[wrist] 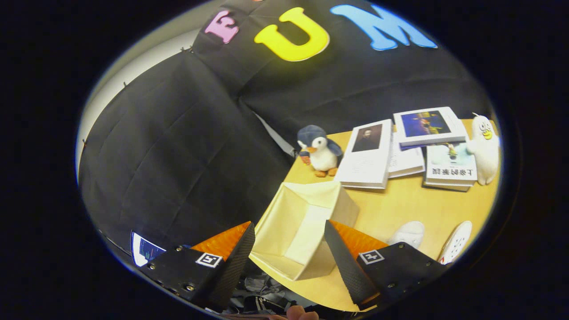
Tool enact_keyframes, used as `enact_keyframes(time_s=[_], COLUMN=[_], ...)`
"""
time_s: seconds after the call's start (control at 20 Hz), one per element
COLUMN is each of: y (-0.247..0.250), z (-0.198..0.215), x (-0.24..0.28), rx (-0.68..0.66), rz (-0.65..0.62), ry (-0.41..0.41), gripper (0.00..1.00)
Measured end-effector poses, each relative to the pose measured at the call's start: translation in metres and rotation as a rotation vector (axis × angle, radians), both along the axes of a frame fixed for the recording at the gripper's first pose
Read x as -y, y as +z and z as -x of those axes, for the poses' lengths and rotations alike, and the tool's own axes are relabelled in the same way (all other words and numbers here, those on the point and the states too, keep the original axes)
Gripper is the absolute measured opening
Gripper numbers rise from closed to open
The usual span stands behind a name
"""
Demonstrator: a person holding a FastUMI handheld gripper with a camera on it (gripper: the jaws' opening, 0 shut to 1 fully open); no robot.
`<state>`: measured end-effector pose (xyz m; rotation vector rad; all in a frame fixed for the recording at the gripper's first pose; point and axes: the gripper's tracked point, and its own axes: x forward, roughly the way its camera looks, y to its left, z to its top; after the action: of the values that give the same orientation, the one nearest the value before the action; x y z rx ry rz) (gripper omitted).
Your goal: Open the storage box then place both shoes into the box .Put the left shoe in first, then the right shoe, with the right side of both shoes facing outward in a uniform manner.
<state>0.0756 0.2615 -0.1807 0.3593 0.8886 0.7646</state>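
The claw is hovering spread and empty above the worktop, with the storage box lying open between its fingers, ready for loading; both shoes are waiting just beyond the right finger.

The gripper has its two fingers spread wide apart with nothing held, and the open storage box sits just ahead, showing between them, on the wooden table. Two white shoes lie on the table beside the right finger, near the box. Farther back, a toy penguin stands by some books, and a white toy duck stands at the far end of the books.
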Motion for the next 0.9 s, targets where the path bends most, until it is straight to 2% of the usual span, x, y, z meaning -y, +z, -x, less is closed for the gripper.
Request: enact_keyframes(time_s=[0.2,0.4,0.6,0.9], y=[-0.028,-0.07,-0.122,-0.175], z=[-0.011,-0.004,0.014,0.04], x=[0.06,0.106,0.13,0.148], rx=[-0.017,-0.082,-0.192,-0.289], rz=[0.066,0.159,0.234,0.326], ry=[-0.113,-0.176,-0.186,-0.143], gripper=[0.96,0.96,0.96,0.95])
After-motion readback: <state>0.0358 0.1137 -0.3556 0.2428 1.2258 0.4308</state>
